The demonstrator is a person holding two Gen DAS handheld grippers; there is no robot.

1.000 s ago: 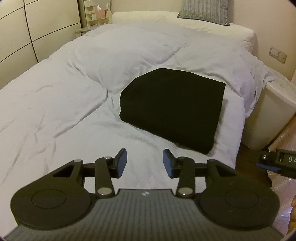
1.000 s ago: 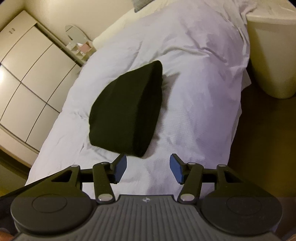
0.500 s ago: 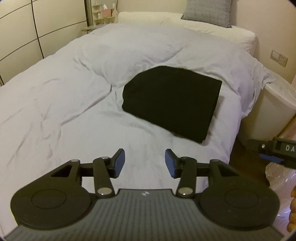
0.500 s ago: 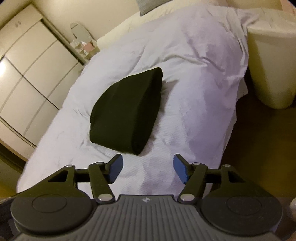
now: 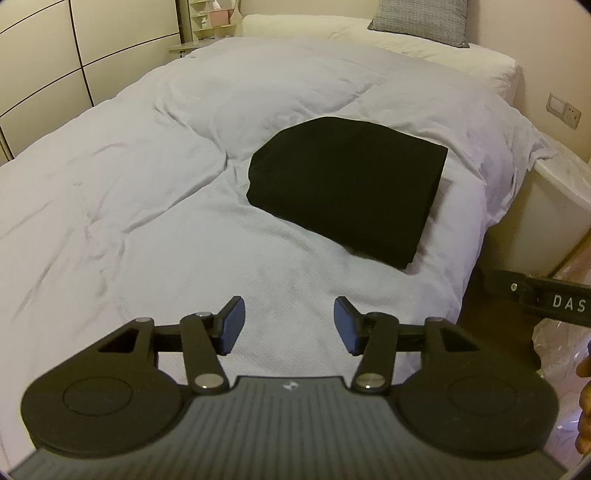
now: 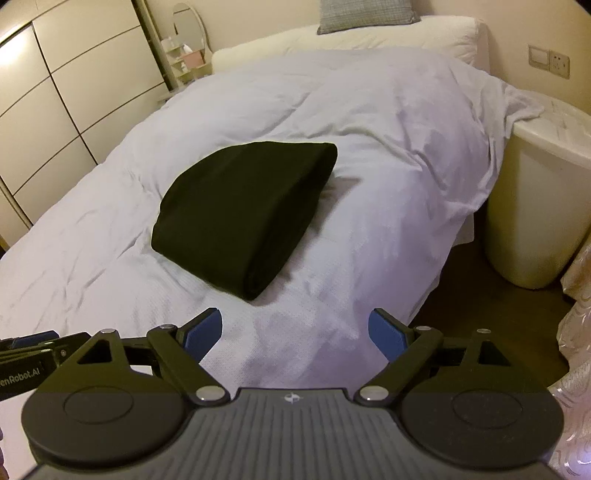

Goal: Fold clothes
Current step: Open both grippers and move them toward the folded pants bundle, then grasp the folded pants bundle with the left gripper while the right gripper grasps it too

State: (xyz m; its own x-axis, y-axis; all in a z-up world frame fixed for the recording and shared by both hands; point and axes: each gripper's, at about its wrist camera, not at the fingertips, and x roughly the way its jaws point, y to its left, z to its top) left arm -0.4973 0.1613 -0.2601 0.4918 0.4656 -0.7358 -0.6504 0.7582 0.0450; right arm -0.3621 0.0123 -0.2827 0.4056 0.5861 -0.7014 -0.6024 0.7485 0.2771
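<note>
I am looking down at the bed (image 5: 122,206), where the folded black garment (image 5: 351,188) is lying flat on the white duvet (image 6: 388,155), toward the side nearest the cream bedside cabinet (image 6: 535,206). My left gripper (image 5: 289,325) is hovering over bare duvet short of the garment, its jaws opening with nothing between them. My right gripper (image 6: 295,334) is also hanging over the duvet, just short of the garment's near corner, its jaws opening wide and gripping nothing. A grey pillow (image 6: 365,14) is sitting at the head of the bed, and wardrobe doors (image 6: 55,99) are lining the left wall.
</note>
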